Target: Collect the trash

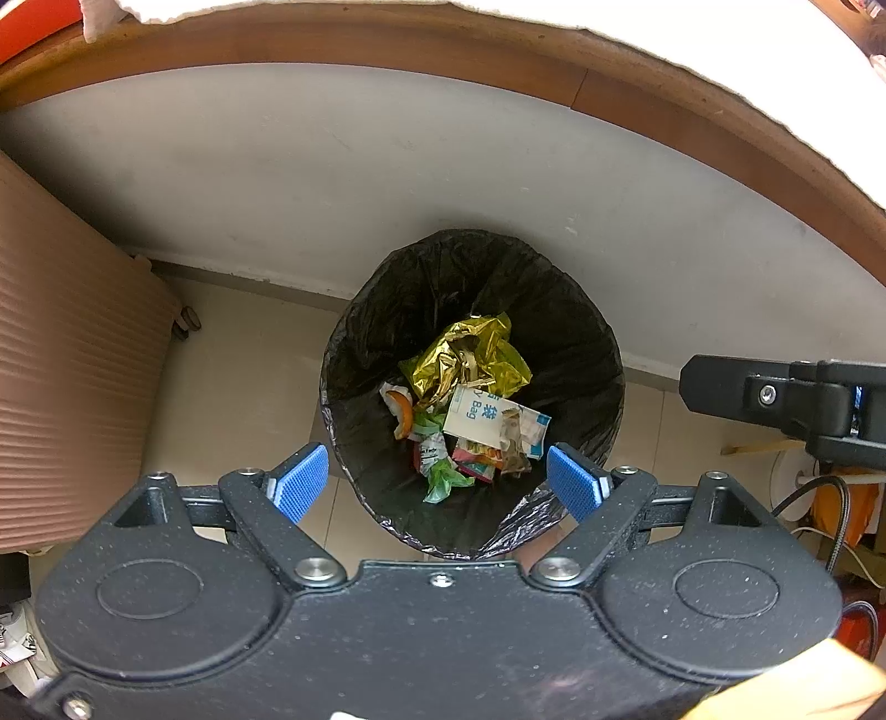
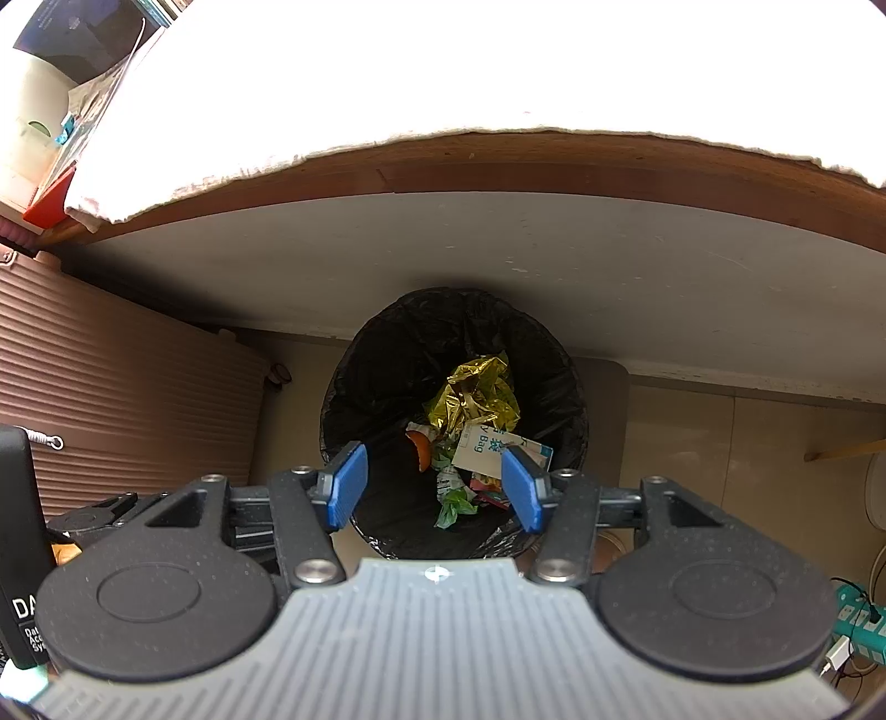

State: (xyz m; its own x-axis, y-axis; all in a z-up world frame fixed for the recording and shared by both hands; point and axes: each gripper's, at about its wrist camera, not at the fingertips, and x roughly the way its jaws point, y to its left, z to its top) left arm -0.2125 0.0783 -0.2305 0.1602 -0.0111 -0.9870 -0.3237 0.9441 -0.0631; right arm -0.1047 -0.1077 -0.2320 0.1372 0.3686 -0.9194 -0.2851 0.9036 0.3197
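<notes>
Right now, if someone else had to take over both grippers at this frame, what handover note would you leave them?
Left gripper: open, nothing between its jaws, pointing straight down over the trash bin.
Right gripper: open, empty too, angled down at the same bin.
Bin: lined with a black bag, on the floor under the table edge. Inside lie a gold foil wrapper, a white paper bag with blue print, an orange peel and small wrappers.
Done: the trash visible here is in the bin.
Left: neither view shows loose trash outside it; check the tabletop, which is overexposed here.
</notes>
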